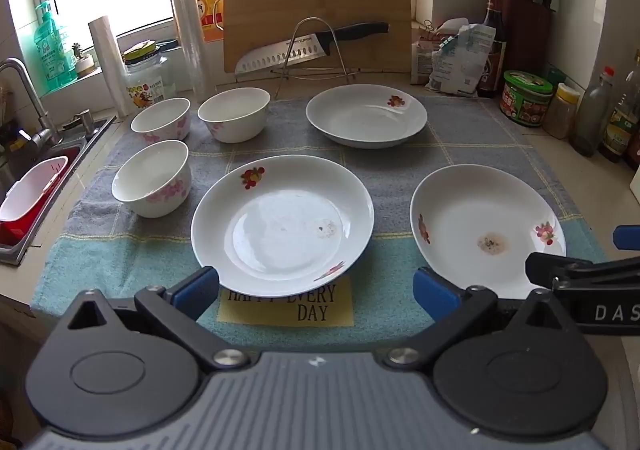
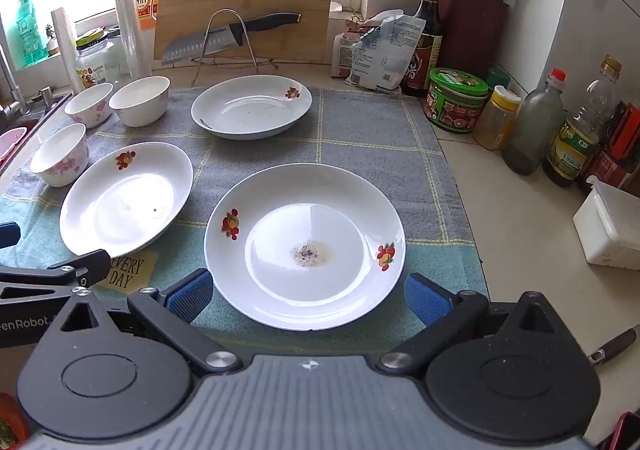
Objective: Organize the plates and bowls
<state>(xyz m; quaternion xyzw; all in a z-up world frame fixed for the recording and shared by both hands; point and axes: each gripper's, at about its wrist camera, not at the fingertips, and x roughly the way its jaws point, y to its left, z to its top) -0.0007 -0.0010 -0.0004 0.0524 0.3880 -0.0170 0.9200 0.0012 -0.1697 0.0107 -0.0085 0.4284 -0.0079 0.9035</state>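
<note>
Three white flowered plates lie on a grey-blue towel point(image 1: 460, 138): a near-left plate point(image 1: 282, 220) point(image 2: 126, 198), a near-right plate point(image 1: 486, 230) point(image 2: 306, 246) with a brown stain, and a far plate point(image 1: 366, 115) point(image 2: 251, 106). Three white bowls with pink flowers stand at the left: point(image 1: 152, 178), point(image 1: 161, 120), point(image 1: 234, 114); they also show in the right wrist view point(image 2: 60, 160) point(image 2: 89, 104) point(image 2: 140, 100). My left gripper point(image 1: 316, 290) is open, just before the near-left plate. My right gripper point(image 2: 308, 296) is open, just before the near-right plate.
A cutting board point(image 1: 318, 6) with a knife point(image 1: 304, 48) on a wire stand leans at the back. The sink point(image 1: 32, 186) lies left. Bottles and jars point(image 2: 532, 130), a knife block point(image 2: 474, 22) and a white box point(image 2: 610, 226) line the right side.
</note>
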